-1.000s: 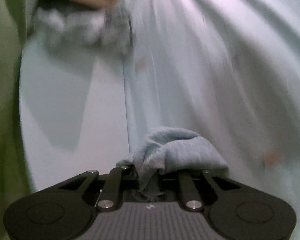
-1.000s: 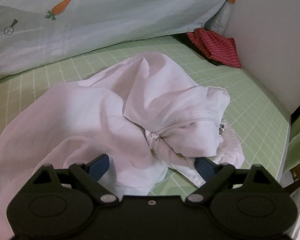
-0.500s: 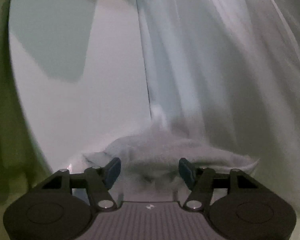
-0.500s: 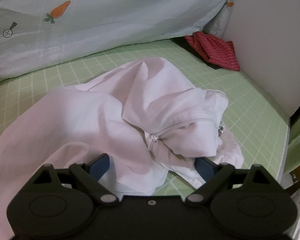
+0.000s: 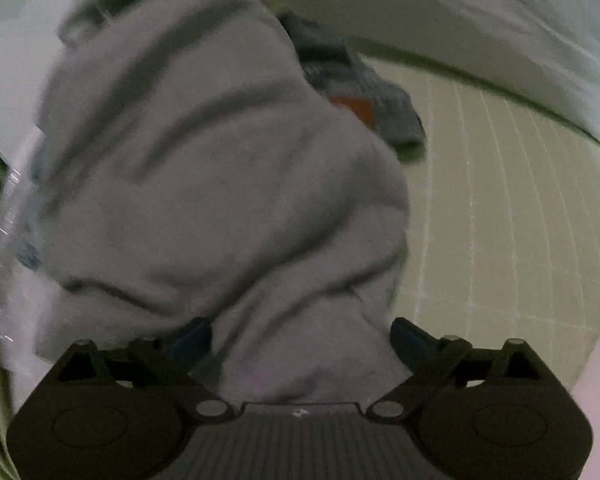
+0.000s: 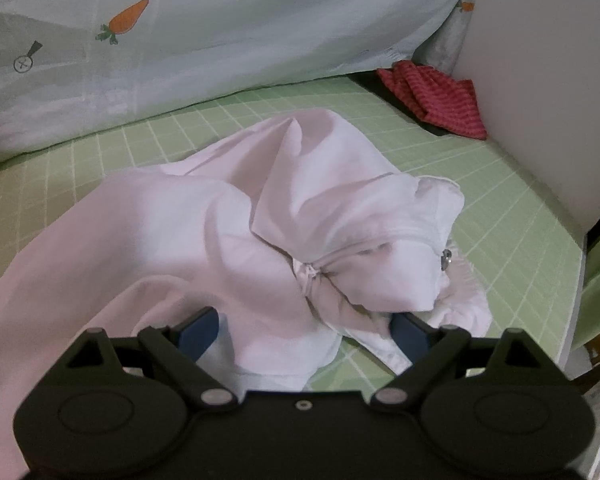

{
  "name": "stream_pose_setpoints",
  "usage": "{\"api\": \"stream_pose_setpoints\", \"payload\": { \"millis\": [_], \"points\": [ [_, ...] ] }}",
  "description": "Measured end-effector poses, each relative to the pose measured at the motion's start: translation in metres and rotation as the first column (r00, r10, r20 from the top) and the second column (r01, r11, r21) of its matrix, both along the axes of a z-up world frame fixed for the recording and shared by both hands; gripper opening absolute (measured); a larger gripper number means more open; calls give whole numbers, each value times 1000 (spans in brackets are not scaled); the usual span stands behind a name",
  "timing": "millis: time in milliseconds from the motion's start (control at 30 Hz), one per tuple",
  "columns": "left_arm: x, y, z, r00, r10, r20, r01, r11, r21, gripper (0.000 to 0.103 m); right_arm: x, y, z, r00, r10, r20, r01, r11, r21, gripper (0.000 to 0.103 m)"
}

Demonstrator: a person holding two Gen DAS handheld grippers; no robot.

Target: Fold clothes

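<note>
In the left wrist view a crumpled grey garment lies in a heap on the green checked sheet. My left gripper is open, its blue pads on either side of the garment's near fold. In the right wrist view a white zip-up garment lies bunched on the same sheet. My right gripper is open, low over the near edge of the white cloth, blue pads apart on either side of a fold.
A pale blue duvet with carrot prints runs along the back. A red striped cloth lies in the far right corner by a white wall. A blue-grey patterned garment lies behind the grey heap.
My left gripper was shut on grey-blue cloth, then opened and swung down to the grey heap. My right gripper stayed open and barely moved over the white garment.
</note>
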State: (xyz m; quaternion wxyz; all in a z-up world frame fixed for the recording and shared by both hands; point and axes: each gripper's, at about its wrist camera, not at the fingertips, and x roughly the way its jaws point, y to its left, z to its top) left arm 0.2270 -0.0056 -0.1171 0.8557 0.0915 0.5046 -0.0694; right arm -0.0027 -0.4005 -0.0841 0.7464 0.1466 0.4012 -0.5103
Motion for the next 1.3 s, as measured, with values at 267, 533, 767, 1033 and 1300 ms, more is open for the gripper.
{"api": "stream_pose_setpoints", "payload": {
  "millis": [267,533,767,1033,1300],
  "points": [
    [25,40,61,983,139,122,-123,984,-132,26,3,2,-3,1000,-6,-3,6,1000,-5,94],
    [98,71,212,694,308,650,-237,951,-197,93,5,0,-5,1000,-15,4,15,1000,-2,94],
    [49,18,160,869,123,480,-62,988,-140,100,-12,-3,5,995,-24,93,22,1000,19,93],
    [-62,-47,56,979,-166,114,180,976,-123,100,-46,-7,17,978,22,207,-27,999,22,92],
    [-133,-63,11,982,-172,-74,165,982,-96,100,-93,-20,27,962,76,261,-84,996,18,92]
  ]
}}
